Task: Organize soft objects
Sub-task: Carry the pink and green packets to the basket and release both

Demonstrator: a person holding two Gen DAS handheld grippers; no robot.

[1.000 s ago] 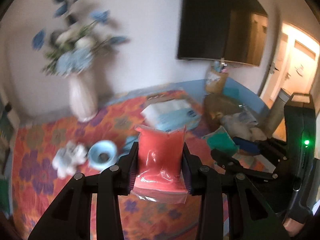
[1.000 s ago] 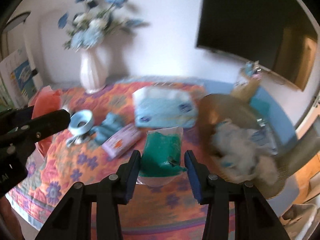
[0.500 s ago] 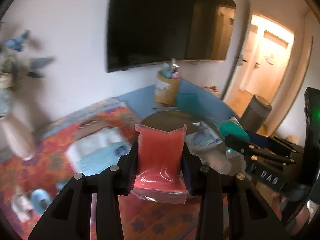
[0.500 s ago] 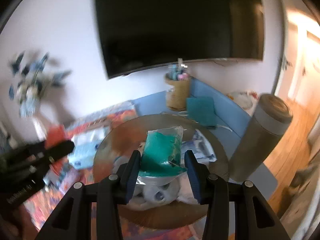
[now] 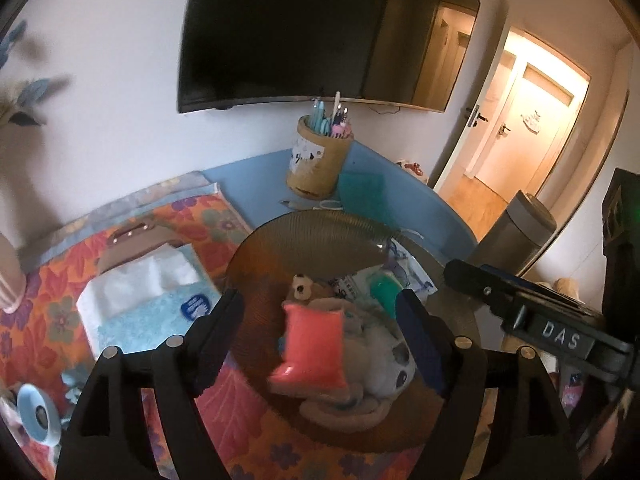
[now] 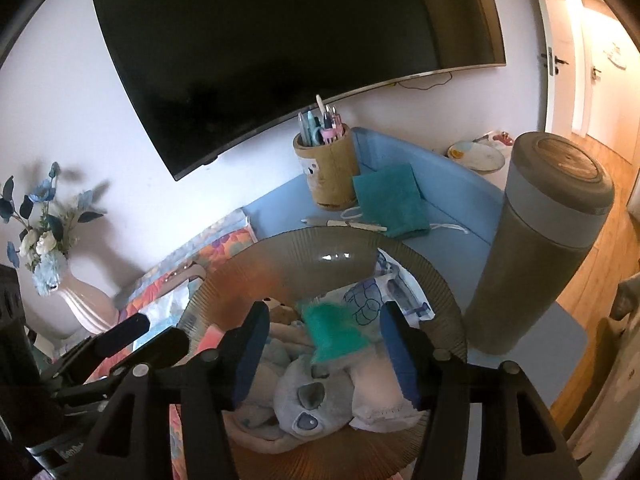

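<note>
My left gripper (image 5: 320, 332) is open above a brown ribbed bowl (image 5: 320, 240). A red pouch (image 5: 310, 354) is loose between its jaws, blurred, over the soft toys in the bowl. My right gripper (image 6: 320, 344) is open over the same bowl (image 6: 320, 252). A green pouch (image 6: 334, 330) is loose between its jaws, blurred, above a grey plush toy (image 6: 308, 396). The green pouch (image 5: 384, 288) and the grey plush (image 5: 384, 356) also show in the left wrist view. The right gripper's fingers (image 5: 516, 304) cross the left wrist view at the right.
A tissue pack (image 5: 144, 300) lies on the flowered cloth (image 5: 36, 320) left of the bowl. A pen holder (image 6: 326, 172) and a teal cloth (image 6: 390, 200) sit on the blue mat behind it. A tall grey canister (image 6: 540, 248) stands to the right. A white vase (image 6: 86, 308) stands at the left.
Both grippers have opened and let go of their pouches, which are dropping into the bowl. Both moved from over the cloth to above the bowl.
</note>
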